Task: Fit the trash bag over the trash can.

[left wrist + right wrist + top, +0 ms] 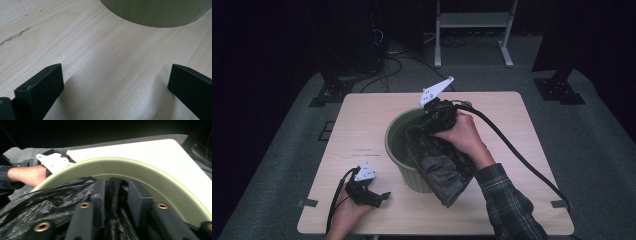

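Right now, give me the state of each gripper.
Left gripper: open, nothing between its jaws, resting on the table.
Right gripper: at the bin rim, black bag between its jaws; grip cannot be told.

Bare table (362,120) left of green bin (404,172); black bag (439,167) across its near-right rim.

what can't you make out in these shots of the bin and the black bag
- Bottom of the green bin: in the high view the black bag and the hand cover it.
- Right gripper: in the right gripper view bag folds lie between the jaws; whether the pads press them cannot be told.
- Bin in the left gripper view: cut off by the top edge.
- Left gripper: open over bare table.
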`<act>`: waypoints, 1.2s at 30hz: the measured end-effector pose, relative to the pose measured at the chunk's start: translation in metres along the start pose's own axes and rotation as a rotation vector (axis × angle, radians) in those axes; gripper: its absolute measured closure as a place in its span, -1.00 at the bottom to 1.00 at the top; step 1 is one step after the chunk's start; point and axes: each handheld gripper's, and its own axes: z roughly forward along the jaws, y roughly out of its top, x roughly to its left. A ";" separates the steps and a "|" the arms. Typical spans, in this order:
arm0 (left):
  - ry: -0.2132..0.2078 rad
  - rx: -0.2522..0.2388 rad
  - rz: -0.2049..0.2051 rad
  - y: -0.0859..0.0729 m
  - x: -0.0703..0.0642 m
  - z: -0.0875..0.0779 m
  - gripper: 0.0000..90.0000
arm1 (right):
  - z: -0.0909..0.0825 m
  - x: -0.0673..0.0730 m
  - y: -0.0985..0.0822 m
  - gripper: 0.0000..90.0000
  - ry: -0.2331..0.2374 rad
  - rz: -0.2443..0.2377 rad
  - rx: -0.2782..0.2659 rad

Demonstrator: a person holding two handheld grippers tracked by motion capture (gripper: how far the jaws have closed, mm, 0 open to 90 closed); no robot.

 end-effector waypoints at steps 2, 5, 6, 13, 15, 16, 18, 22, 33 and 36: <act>0.000 0.000 0.000 0.000 0.000 0.000 -1.00 | -0.005 0.000 0.000 0.26 -0.008 0.003 -0.008; 0.000 0.000 0.000 0.000 0.000 0.000 -1.00 | -0.017 0.001 -0.002 0.17 -0.031 0.000 -0.039; 0.001 0.000 0.000 0.000 0.000 0.000 -1.00 | -0.022 0.001 -0.004 0.16 -0.032 0.006 -0.057; 0.001 0.000 0.000 0.000 0.000 0.000 -1.00 | -0.056 -0.002 -0.029 0.07 -0.072 0.047 -0.087; 0.001 0.000 0.000 0.000 0.000 0.000 -1.00 | -0.067 -0.003 -0.040 0.07 -0.083 0.065 -0.097; 0.001 0.001 0.000 0.000 0.000 0.000 -1.00 | -0.072 -0.003 -0.045 0.07 -0.090 0.071 -0.102; 0.001 0.001 0.000 0.000 0.000 0.000 -1.00 | -0.081 -0.003 -0.055 0.07 -0.100 0.086 -0.113; 0.002 0.001 -0.001 0.000 0.000 0.000 -1.00 | -0.098 -0.001 -0.071 0.06 -0.117 0.111 -0.124; 0.003 0.001 -0.002 0.000 -0.001 0.000 -1.00 | -0.132 0.005 -0.123 0.03 -0.115 0.195 -0.170; 0.004 0.000 -0.002 0.000 -0.001 0.000 -1.00 | -0.134 0.005 -0.134 -0.02 -0.097 0.213 -0.178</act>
